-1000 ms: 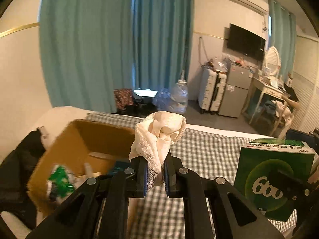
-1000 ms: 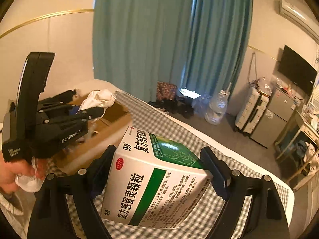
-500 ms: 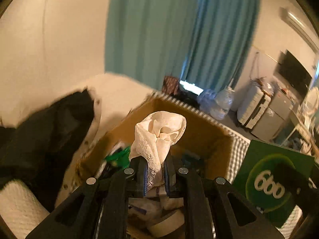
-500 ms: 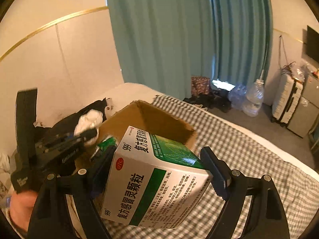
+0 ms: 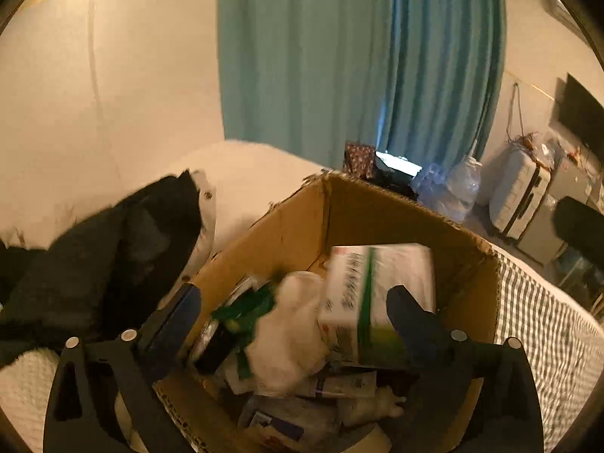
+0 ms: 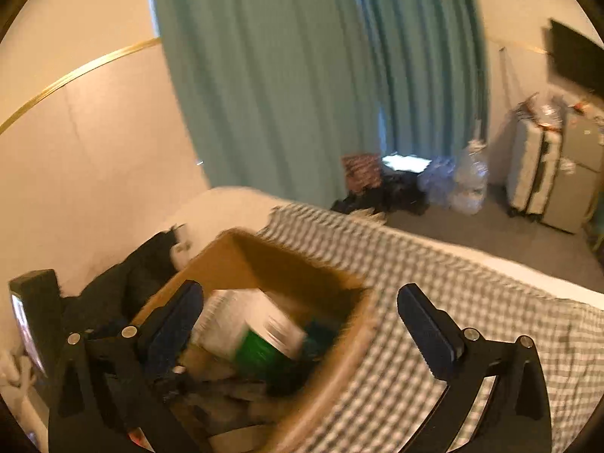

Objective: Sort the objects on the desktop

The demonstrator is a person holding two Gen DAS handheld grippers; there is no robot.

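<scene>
- Covering the bed, a checked cloth carries the cardboard box; teal curtains hang behind.
- Left gripper and right gripper have just spread wide, released, gripping nothing.

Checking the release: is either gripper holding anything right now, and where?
Nothing. Left gripper and right gripper have just opened; cloth and medicine box are in the cardboard box.

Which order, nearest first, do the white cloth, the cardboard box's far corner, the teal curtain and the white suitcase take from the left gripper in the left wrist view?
From the left gripper, whose jaws have just been opening:
1. White cloth, loose between the open jaws, inside the box.
2. Cardboard box's far corner, ahead, centre.
3. Teal curtain and white suitcase at right: both far, too close to call.
</scene>
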